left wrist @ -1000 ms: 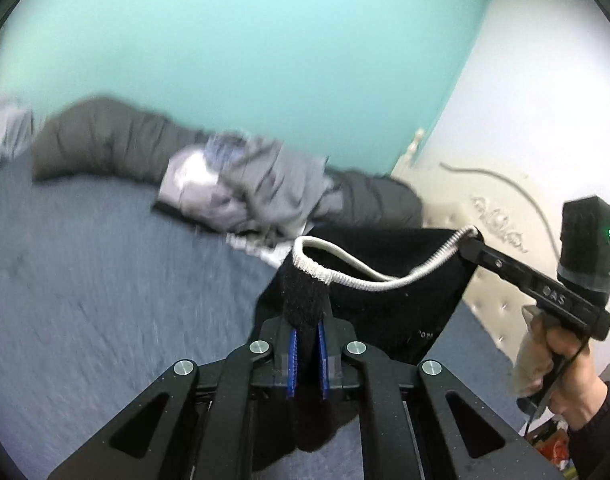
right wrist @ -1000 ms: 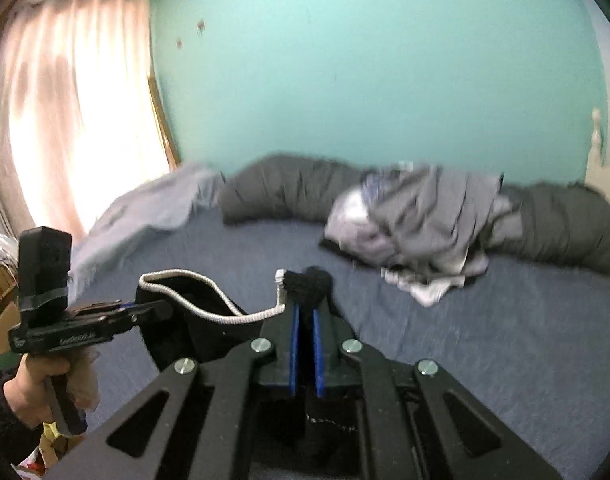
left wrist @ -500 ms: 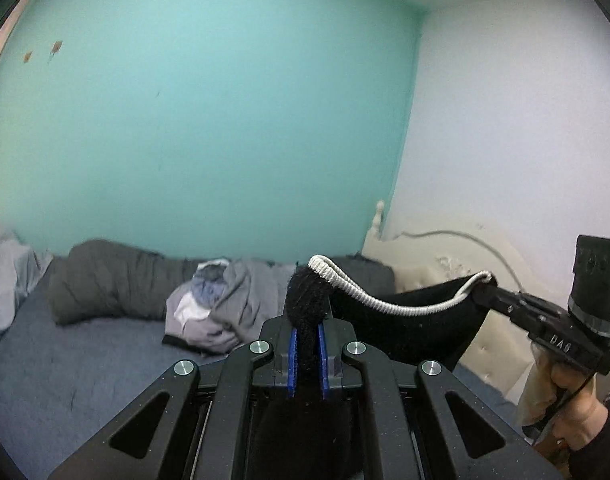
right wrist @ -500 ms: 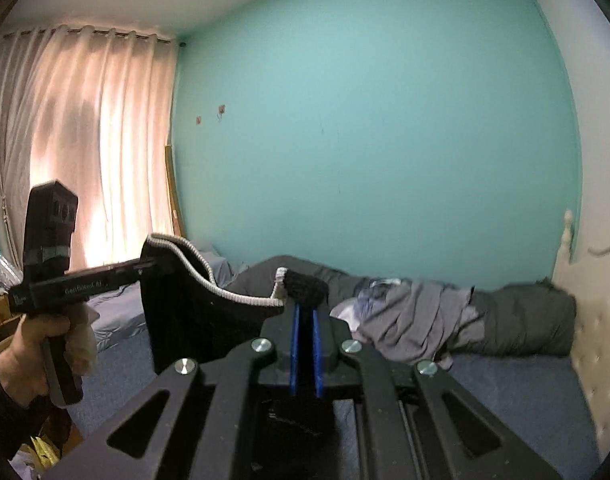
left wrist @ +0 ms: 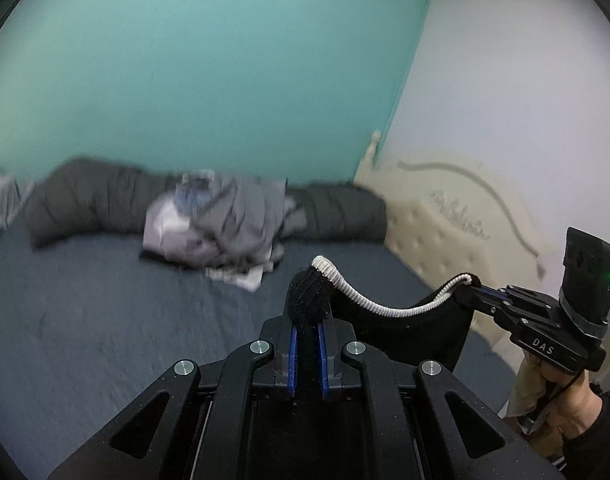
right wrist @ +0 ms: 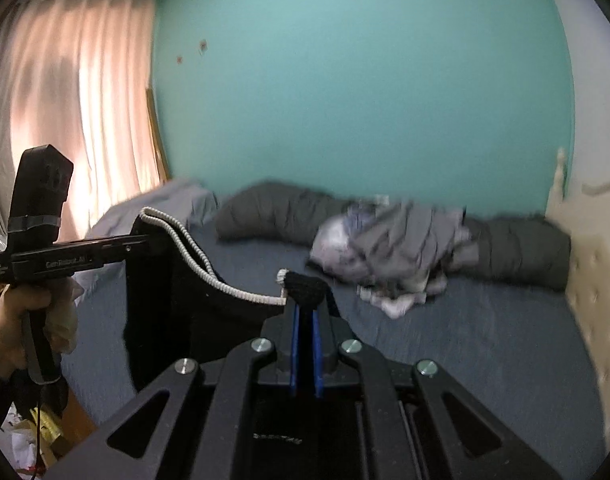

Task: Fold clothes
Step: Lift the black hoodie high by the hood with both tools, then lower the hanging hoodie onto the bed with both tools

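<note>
The left gripper (left wrist: 306,344) has its blue-padded fingers (left wrist: 292,354) pinching one corner of a black garment (left wrist: 409,332), and the right gripper (right wrist: 303,344) pinches the other corner in the same way. The garment's white ribbed edge (left wrist: 377,307) sags between them while the black cloth hangs in the air above the blue-grey bed (left wrist: 105,320). Farther back lie a pile of grey clothes (right wrist: 401,248) and a dark rolled duvet (right wrist: 273,212) against the teal wall (right wrist: 365,80).

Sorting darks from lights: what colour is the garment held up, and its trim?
Black garment, whitish ribbed trim; clearest in the right wrist view.
</note>
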Tool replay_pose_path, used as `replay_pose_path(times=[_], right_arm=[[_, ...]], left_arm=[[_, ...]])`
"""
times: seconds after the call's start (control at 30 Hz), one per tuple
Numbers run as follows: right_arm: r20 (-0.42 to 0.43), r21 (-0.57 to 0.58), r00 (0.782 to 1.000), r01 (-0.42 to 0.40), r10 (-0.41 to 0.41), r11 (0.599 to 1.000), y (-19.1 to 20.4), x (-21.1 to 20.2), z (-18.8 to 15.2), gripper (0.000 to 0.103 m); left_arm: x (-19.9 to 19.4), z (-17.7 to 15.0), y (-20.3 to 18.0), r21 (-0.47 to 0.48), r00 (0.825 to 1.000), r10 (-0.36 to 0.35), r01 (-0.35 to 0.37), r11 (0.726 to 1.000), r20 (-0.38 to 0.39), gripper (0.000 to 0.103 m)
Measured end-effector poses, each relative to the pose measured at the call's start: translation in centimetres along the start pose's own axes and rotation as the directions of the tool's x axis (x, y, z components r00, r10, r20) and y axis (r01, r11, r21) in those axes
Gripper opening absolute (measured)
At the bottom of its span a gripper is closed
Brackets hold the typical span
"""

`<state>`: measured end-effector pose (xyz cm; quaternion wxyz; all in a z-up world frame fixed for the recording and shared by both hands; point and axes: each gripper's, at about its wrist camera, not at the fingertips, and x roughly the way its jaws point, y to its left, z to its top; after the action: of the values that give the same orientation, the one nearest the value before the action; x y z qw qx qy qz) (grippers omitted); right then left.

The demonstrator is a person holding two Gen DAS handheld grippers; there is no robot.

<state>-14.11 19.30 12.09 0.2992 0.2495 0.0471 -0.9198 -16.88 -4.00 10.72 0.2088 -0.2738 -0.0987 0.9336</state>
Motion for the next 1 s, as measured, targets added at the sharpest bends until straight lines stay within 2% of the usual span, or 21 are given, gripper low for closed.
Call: replay_pose_path(times=[0.13,0.4,0.67,0.9,1.0], right_arm=[[-0.085,0.032,0.996,0.005,-0.002,0.999,-1.6,5.1,-4.6,0.005],[-0.237,0.079,0.971,0.019,0.0,0.997,-3.9,13.9,-13.0,0.006],[-0.375,0.113,0.925,-0.019,0.061,0.993,-4.5,20.6,-20.4,0.009],[-0.431,0.114,0.9,-0.019,0.067,0.993,-3.8,23.5,-24.1,0.01],[-0.446,0.115,0.893,-0.009,0.06,0.993,-3.9,23.7,-24.6,0.021]], left_arm=[[5.4,-4.1,1.9,-0.014,0.996,0.022,-0.024,1.0,-0.087,0.008],[11.2,-10.2,4.2,-0.041,0.981,0.032,-0.041,0.998,-0.192,0.008],[15.8,-16.1,7.2,-0.072,0.96,0.042,-0.064,0.995,-0.277,0.008],[18.3,-18.9,9.3,-0.096,0.945,0.044,-0.079,0.992,-0.324,0.008],[18.8,-19.5,9.9,-0.104,0.943,0.045,-0.084,0.991,-0.33,0.008]])
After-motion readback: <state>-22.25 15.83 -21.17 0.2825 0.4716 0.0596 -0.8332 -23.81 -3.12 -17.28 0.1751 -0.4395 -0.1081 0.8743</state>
